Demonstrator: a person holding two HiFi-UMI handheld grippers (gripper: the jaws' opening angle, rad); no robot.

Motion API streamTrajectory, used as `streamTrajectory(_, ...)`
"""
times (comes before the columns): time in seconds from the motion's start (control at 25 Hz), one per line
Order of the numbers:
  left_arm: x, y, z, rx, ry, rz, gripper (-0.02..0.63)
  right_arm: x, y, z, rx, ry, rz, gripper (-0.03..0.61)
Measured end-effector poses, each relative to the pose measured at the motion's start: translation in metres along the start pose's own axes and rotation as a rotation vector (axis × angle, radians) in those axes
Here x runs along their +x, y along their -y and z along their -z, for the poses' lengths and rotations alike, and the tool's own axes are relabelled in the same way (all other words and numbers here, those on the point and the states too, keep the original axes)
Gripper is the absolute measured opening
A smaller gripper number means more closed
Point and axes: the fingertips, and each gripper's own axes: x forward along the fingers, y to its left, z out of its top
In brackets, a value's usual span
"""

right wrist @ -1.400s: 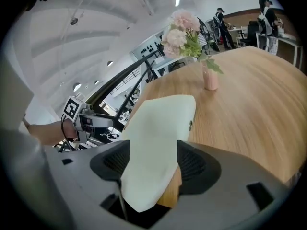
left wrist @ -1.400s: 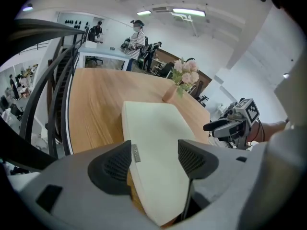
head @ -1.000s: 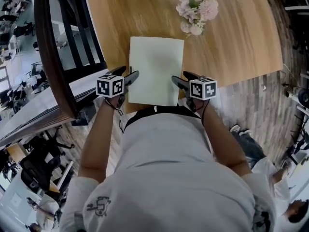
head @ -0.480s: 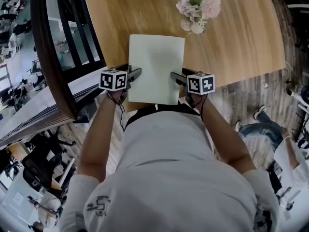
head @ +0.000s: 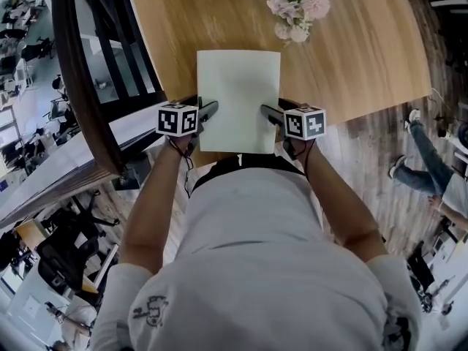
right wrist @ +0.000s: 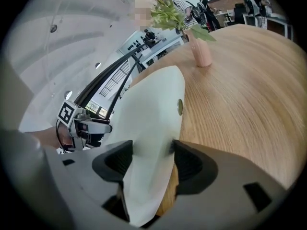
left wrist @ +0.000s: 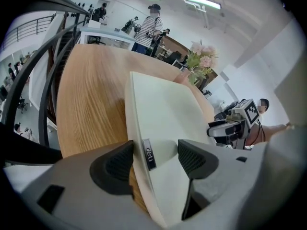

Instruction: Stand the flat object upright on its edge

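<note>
Folder (head: pixel 238 101) — pale grn; on wood tbl (head: pixel 351 57)

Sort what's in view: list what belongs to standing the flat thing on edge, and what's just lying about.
For the job: folder, flat on the table; left hand-held gripper, jaws apart round its edge; right hand-held gripper, jaws just closing round its other edge.
Lying about: vase of flowers; railing.
</note>
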Motion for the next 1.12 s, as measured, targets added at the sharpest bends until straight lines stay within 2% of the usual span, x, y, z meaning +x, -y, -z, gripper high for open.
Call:
streamTrajectory(0.36, -0.04, 0.015, -0.003, 0.105, 0.071, -0.004, 0.296, -0.028, -0.038, -0.004, -0.093, 0.099, 0.066, 0.279)
streamTrajectory(0.64, -0.075, 0.035, -0.02, 0.271, 0.142, -0.056, 0.296, -0.053, -0.065, -0.014, -0.21, 0.188, 0.137, 0.276)
streamTrajectory(0.84, -0.097, 0.047, -0.041, 0.336, 0.236, -0.076, 0.296, -0.07, -0.079, -0.032, -0.3, 0.253, 0.19, 0.275)
streamTrajectory(1.12, -0.119, 0.059, -0.064, 0.474, 0.354, -0.158, 0.295, -0.084, -0.092, -0.051, -0.453, 0.302, 0.298, 0.273)
